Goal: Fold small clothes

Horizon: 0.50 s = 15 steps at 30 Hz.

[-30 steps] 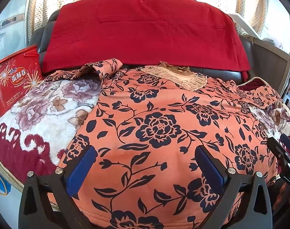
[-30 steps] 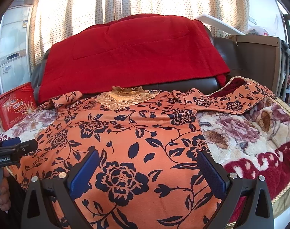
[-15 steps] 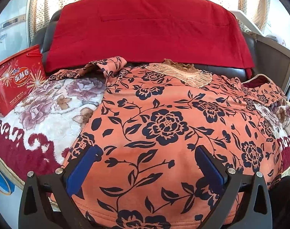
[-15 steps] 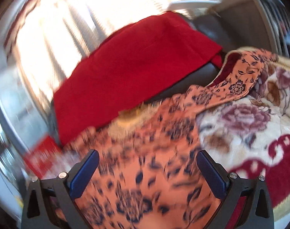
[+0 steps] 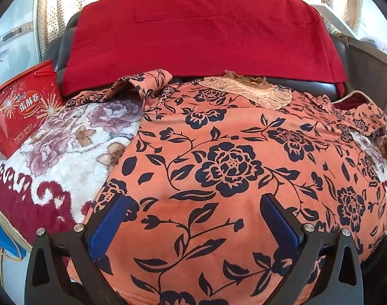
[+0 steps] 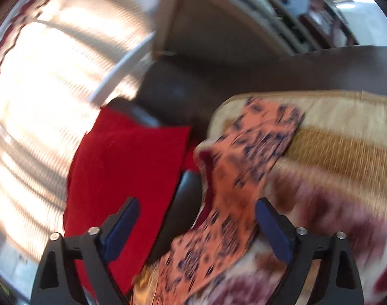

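Observation:
An orange top with dark blue flowers (image 5: 229, 162) lies spread flat on a floral blanket (image 5: 73, 139), lace collar (image 5: 252, 89) at the far side. My left gripper (image 5: 193, 218) is open and empty, hovering over the top's near hem. My right gripper (image 6: 196, 223) is open and empty, above the top's right sleeve (image 6: 241, 178), which lies stretched across the blanket (image 6: 333, 167). The right wrist view is blurred by motion.
A red blanket (image 5: 201, 33) drapes the dark sofa back (image 5: 63, 33). A red snack tin (image 5: 20, 106) stands at the left on the blanket. A wooden-framed panel (image 6: 218, 25) and curtains (image 6: 53, 81) stand behind the sofa's right end.
My right gripper has swung fast to the right, from over the top's body to over its right sleeve. My left gripper has moved slightly forward over the hem.

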### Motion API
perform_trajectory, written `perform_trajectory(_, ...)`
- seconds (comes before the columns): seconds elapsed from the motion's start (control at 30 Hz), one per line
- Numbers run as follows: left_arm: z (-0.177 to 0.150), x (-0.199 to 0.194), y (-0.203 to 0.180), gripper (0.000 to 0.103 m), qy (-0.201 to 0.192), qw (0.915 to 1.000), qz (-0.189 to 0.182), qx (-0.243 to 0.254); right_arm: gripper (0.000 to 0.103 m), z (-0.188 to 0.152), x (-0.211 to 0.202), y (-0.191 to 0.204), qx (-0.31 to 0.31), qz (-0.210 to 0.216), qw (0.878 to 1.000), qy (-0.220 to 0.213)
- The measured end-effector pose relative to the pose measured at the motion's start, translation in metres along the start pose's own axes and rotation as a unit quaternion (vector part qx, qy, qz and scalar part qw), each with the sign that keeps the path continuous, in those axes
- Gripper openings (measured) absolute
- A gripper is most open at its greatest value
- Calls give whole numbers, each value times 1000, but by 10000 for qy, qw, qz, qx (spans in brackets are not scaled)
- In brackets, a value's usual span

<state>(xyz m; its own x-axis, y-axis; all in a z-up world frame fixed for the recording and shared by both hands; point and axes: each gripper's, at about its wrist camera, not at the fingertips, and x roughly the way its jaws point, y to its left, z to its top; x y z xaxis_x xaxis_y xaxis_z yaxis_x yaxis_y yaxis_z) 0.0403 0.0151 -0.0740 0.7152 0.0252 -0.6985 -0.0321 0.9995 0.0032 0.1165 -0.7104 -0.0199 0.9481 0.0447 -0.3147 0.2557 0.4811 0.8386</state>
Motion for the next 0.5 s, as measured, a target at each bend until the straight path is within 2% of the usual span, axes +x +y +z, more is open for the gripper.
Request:
perform_trajectory(0.07,1,4,-1,103,45,10000,14,16,91,16,15,-10,-12,-238,9997,-7)
perform_trajectory(0.13,2,7,-1,103,84,10000,5,-7,84,27,27,-19,14,-437,9990,-14)
perform_trajectory(0.17,2,8,-1,103,95,10000,-8,-24,79,33,34,-23,48,-571,9983,42)
perform_trajectory(0.27,4,11,0,103,139,9998,-55,-87,75,34,57,-31,86,-1158,9925,395)
perform_trajectory(0.43,5,13,3,103,178,9996,-159,-179,73,46,65,-39,316,-1369,9892,418)
perform_trajectory(0.47,5,12,3,103,168,9995,-184,-197,59,49,71,-39,260,-1433,9882,465)
perform_trajectory(0.5,5,12,4,103,169,9994,-208,-211,31,49,76,-36,171,-1548,9864,530)
